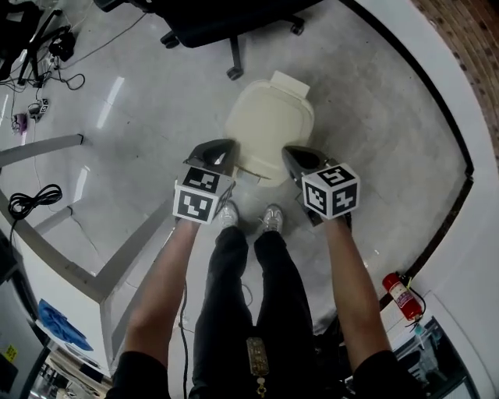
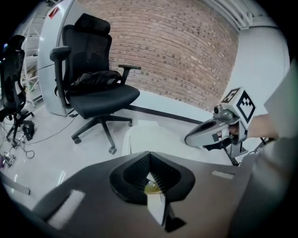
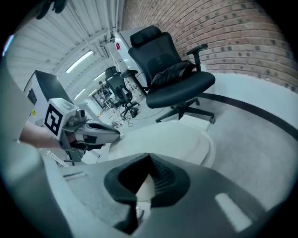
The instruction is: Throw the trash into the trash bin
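A cream trash bin [image 1: 269,125] with its lid down stands on the floor right in front of me. Both grippers hover over its near edge. My left gripper [image 1: 228,160] is shut on a thin white scrap with a yellowish patch [image 2: 152,188], pinched between its dark pads [image 2: 135,174]. My right gripper [image 1: 295,156] hangs to the right of it, level with it, and its jaws look shut on a pale scrap [image 3: 142,188]. Each gripper view shows the bin [image 2: 149,137] [image 3: 172,139] just beyond the tips and the other gripper [image 2: 188,138] [image 3: 118,135] beside it.
A black office chair [image 1: 226,23] stands just behind the bin. A white table frame [image 1: 78,273] is at my left, with cables [image 1: 31,199] on the floor beyond it. A red fire extinguisher [image 1: 401,296] sits by the curved white wall at right. My shoes [image 1: 249,218] nearly touch the bin.
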A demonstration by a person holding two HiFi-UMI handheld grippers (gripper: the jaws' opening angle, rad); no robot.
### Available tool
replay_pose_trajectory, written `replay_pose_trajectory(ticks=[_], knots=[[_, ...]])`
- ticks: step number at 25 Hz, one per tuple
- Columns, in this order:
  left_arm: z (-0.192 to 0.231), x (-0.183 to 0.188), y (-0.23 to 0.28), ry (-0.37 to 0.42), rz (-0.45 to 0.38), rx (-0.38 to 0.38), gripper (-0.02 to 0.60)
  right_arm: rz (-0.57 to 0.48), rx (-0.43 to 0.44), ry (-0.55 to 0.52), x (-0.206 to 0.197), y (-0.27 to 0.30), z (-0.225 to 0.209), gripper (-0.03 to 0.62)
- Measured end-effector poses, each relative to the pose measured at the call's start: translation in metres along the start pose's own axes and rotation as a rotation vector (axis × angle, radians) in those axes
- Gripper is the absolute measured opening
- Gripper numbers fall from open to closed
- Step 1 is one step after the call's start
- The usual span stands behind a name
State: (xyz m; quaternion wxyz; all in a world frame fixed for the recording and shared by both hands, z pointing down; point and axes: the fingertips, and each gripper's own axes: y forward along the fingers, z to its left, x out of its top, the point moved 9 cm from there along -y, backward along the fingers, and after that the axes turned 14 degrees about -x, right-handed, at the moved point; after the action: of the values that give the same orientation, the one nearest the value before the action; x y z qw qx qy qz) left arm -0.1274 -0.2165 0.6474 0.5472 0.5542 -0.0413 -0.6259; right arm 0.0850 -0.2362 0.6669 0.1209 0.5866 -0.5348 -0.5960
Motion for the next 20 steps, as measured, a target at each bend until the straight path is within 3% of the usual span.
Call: replay_pose_trajectory(ticks=[4,20], knots=[[0.007,-0.024,0.015,-0.014,0.055,0.012,0.005,0.03,0.005,-0.048,-0.023,0.01,0.013,0.003],[0.022,-0.059,0.048,0.007,0.18,-0.036,0.005,0.087,-0.073,-0.005,-0.063,0.041,0.023,0.003]])
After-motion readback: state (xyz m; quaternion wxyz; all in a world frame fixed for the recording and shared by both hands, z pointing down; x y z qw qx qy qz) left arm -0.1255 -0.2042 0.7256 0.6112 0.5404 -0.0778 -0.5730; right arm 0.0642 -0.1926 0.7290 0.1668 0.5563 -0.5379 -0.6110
